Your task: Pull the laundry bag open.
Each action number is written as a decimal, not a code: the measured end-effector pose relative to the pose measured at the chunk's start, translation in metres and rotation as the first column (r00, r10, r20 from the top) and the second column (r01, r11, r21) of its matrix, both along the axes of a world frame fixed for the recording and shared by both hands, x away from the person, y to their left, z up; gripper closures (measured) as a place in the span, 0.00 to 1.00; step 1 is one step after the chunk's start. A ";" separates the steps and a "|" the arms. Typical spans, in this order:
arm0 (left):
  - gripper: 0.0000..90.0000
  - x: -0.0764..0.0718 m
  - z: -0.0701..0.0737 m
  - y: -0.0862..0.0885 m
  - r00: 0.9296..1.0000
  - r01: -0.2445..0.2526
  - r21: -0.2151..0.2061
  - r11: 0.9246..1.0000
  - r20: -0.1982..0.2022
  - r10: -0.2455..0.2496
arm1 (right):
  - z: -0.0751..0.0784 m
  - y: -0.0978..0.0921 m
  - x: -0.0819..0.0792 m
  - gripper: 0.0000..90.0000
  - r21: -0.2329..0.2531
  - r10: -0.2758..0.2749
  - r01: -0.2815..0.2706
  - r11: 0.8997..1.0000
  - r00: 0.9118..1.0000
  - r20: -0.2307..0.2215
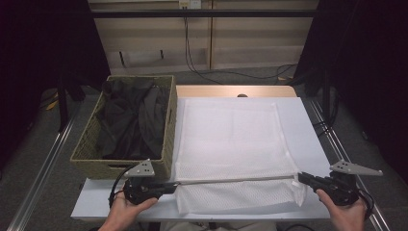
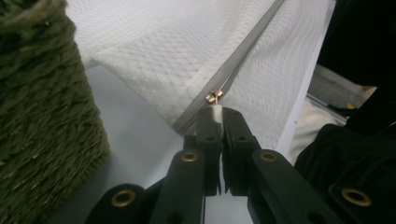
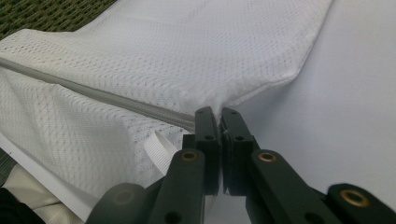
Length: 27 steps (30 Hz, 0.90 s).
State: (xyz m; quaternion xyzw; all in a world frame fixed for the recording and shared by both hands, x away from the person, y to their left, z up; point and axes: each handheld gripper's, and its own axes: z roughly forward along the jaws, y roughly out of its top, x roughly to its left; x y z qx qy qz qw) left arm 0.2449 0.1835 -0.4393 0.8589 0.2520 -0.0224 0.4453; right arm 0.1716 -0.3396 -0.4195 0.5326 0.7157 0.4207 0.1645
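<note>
So over on the left we've got the basket (image 1: 91, 144) with dark clothes (image 1: 130, 120) piled in it, sitting just beside the mesh bag (image 1: 231, 139) that's spread flat on the table (image 1: 308, 125).

Our left gripper (image 1: 169, 186) is at the bag's near-left corner, jaws pinched nearly together on the zip pull (image 2: 215, 97). In the left gripper view you can see the little white tab squeezed between the tips, with the brass slider just past them.

The zipper (image 1: 235, 181) runs taut across the near edge of the bag and looks shut along its whole length.

Our right gripper (image 1: 302, 177) has its jaws clamped on the bag's fabric at the zipper's far end, right at the near-right corner.

Our guess: we're at the unzip step, with 2 anchors set. Next move probably needs the left one to drag the pull along the zipper toward the right while the right one holds the bag tight so the mesh doesn't bunch.
</note>
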 end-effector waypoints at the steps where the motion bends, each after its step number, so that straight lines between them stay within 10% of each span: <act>1: 0.96 0.001 -0.001 0.001 1.000 0.005 -0.002 1.000 -0.004 -0.005 | 0.000 0.000 0.000 0.97 0.000 0.002 -0.002 1.000 1.000 0.002; 27: 0.96 -0.002 0.002 0.016 1.000 -0.030 0.006 1.000 0.010 0.029 | 0.000 -0.001 -0.001 0.97 -0.037 -0.021 0.021 0.999 1.000 0.002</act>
